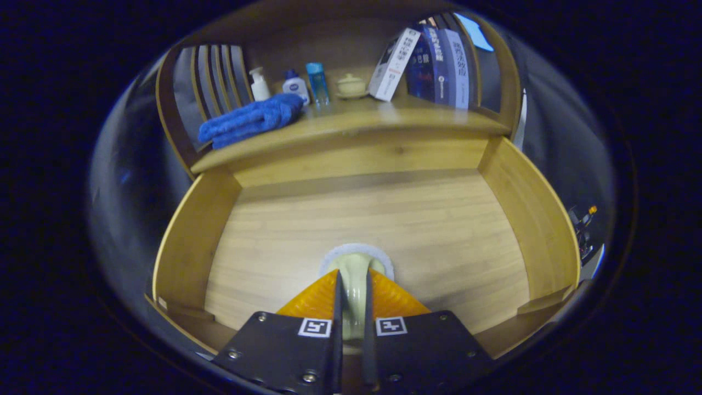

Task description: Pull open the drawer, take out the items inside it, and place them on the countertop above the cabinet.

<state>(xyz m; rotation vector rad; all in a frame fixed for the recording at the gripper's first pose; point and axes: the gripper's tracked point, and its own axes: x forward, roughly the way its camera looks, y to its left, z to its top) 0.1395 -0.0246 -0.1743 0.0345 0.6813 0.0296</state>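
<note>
Drawer (192,241) pulled fully open, bare wood floor running out ahead of the fingers and side walls rising to either side. First step judged done.

Gripper (351,307) nearly closed, fingers pinching a pale cream object (355,274) between them. Looks like a small ceramic lid or cup seen from its narrow side, exact kind hard to tell. Object protrudes just past the fingertips, with a pale ring-shaped edge, maybe a coaster or its own rim, showing right beyond it against the drawer floor. Lifted or resting on the floor: cannot tell.

Nothing else seen on the drawer floor, so this is probably the last item inside, though near corners partly hidden by the gripper body.

Countertop (384,118) well beyond and above the fingers, past the drawer's back wall. On it already: folded blue towel (249,120) off to the left, white pump bottle (259,83), small white bottle (296,86), blue bottle (317,82), a cream lidded cup (351,85) straight ahead, books (433,63) leaning to the right. Which of these came from the drawer: not determinable.

Left to do, by judgement: raise the pinched object clear of the drawer, carry it forward and up, set it on a free patch of countertop, likely the bare stretch between towel and books, then release.
</note>
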